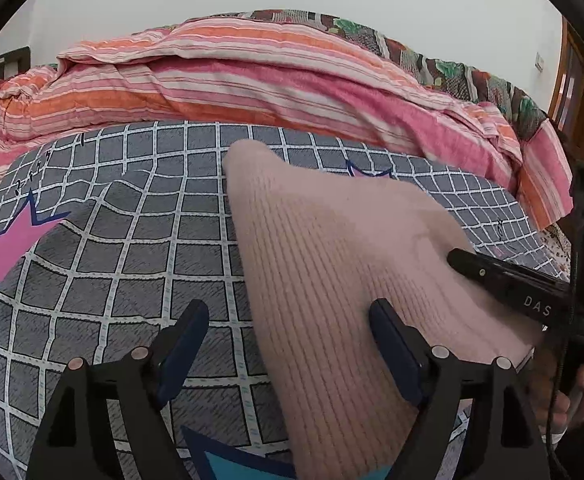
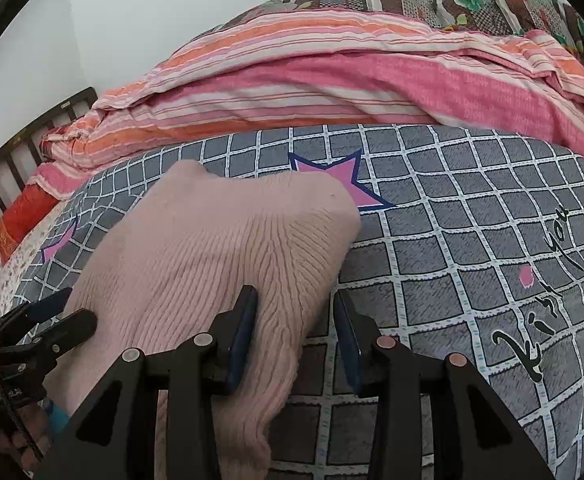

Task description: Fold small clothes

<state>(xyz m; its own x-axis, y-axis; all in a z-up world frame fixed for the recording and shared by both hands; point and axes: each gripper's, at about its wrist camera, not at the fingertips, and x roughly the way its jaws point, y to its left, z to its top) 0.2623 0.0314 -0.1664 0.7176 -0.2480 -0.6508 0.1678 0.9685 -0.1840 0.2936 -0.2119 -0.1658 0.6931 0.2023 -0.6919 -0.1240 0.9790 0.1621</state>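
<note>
A pale pink ribbed knit garment (image 1: pixel 332 264) lies on the grey checked bedspread (image 1: pixel 111 248). My left gripper (image 1: pixel 292 320) is open, its jaws wide apart over the garment's left edge: one finger above the bedspread, the other above the knit. My right gripper (image 2: pixel 296 312) is open over the garment (image 2: pixel 211 248) at its right edge, with the left finger on the knit and the right finger over the bedspread (image 2: pixel 472 240). Each gripper also shows at the side of the other view, the right one (image 1: pixel 504 280) and the left one (image 2: pixel 47 328).
A rolled pink and orange striped quilt (image 1: pixel 251 76) lies along the far side of the bed, also seen in the right wrist view (image 2: pixel 332 80). A patterned blanket (image 1: pixel 432 56) lies behind it. A dark bed frame (image 2: pixel 19 148) stands at the left. A wooden door (image 1: pixel 576 80) is at the right.
</note>
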